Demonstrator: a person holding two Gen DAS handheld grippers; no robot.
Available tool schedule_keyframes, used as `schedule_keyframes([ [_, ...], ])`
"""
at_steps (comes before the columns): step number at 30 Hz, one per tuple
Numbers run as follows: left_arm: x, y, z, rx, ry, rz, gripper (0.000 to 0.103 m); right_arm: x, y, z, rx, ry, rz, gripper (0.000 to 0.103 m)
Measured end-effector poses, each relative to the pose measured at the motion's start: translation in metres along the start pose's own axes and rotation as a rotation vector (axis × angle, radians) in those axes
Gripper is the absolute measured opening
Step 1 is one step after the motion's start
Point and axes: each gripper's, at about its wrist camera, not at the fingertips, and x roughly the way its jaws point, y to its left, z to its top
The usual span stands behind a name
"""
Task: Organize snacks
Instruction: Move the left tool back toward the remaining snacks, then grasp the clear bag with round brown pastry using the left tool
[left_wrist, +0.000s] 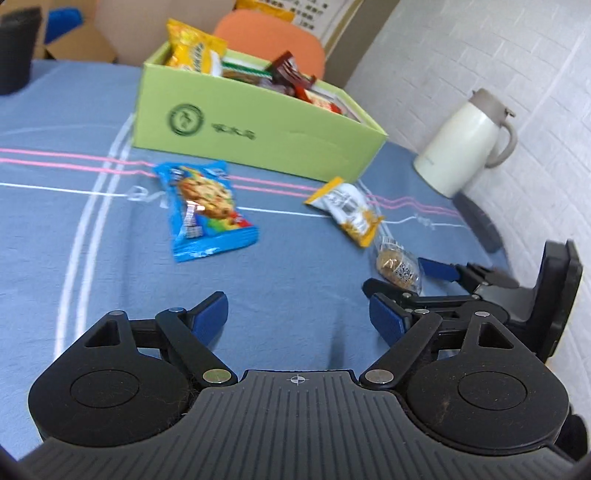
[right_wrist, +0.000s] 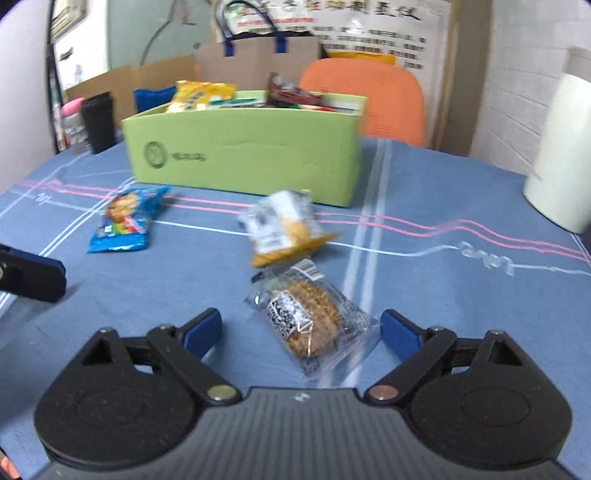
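**A:** Where do your grippers stand?

**B:** Your right gripper (right_wrist: 301, 332) has its jaws spread wide and holds nothing. They sit either side of the clear-wrapped oat cake (right_wrist: 308, 323), which lies flat on the blue tablecloth (right_wrist: 443, 295) between the blue pads without touching them, as far as I can tell. That straddle looks like the set-up for a pinch across the packet's width.

**A:** And your left?

**B:** Your left gripper (left_wrist: 299, 317) is also wide open and empty, hovering over bare cloth. From its camera you see the right gripper (left_wrist: 402, 284) low at the table's right side, just beside that same oat cake (left_wrist: 397, 267).

**A:** What else is loose?

**B:** The yellow-and-white packet (right_wrist: 282, 227) lies just beyond the oat cake, nearly touching it. The blue cookie packet (left_wrist: 205, 210) lies well to the left, closer to your left hand. Both rest in front of the green box (left_wrist: 258, 129), which already holds several snacks standing or leaning inside.

**A:** So the split makes sense?

**B:** I judge so: each hand is nearest its own packet, and the box stays central for both. Mind the white kettle (left_wrist: 465, 144) on the right when you lift, and expect the crinkly wrapper to slide if you close only on its edge.
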Motion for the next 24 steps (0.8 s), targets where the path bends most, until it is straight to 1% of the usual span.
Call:
schedule_keyframes([
  [3,-0.009,0.004,-0.003,0.001,-0.021,0.017,0.075,-0.001,0.026,-0.003,-0.042,-0.008,0.057,0.093],
  [8,-0.007,0.009,-0.002,-0.019,-0.006,0.028,0.075,-0.004,0.065,-0.002,-0.114,-0.013,0.114,0.092],
  [10,-0.005,0.013,0.001,-0.031,0.003,0.007,0.075,-0.01,0.069,-0.001,-0.12,-0.025,0.138,0.092],
  [12,0.003,0.014,0.008,-0.072,0.02,-0.027,0.076,-0.013,0.068,0.002,-0.108,-0.04,0.124,0.092],
  [13,0.009,0.013,0.012,-0.091,0.034,-0.056,0.077,-0.012,0.067,0.004,-0.1,-0.043,0.118,0.092],
  [15,0.023,0.011,0.018,-0.141,0.074,-0.098,0.077,-0.007,0.064,0.009,-0.086,-0.03,0.113,0.092],
  [17,0.037,0.007,0.023,-0.169,0.105,-0.116,0.074,-0.002,0.062,0.011,-0.091,-0.013,0.119,0.091],
  [20,0.051,0.003,0.026,-0.18,0.136,-0.089,0.072,0.006,0.062,0.009,-0.1,0.005,0.129,0.084],
  [21,0.052,0.001,0.026,-0.173,0.129,-0.082,0.071,0.006,0.062,0.008,-0.099,-0.001,0.137,0.08],
  [22,0.054,0.0,0.027,-0.165,0.127,-0.074,0.069,0.006,0.062,0.007,-0.098,-0.011,0.143,0.073],
  [23,0.055,-0.002,0.027,-0.155,0.125,-0.069,0.066,0.004,0.063,0.007,-0.101,-0.019,0.144,0.066],
  [24,0.057,-0.005,0.026,-0.135,0.123,-0.066,0.062,0.002,0.063,0.007,-0.101,-0.023,0.156,0.042],
])
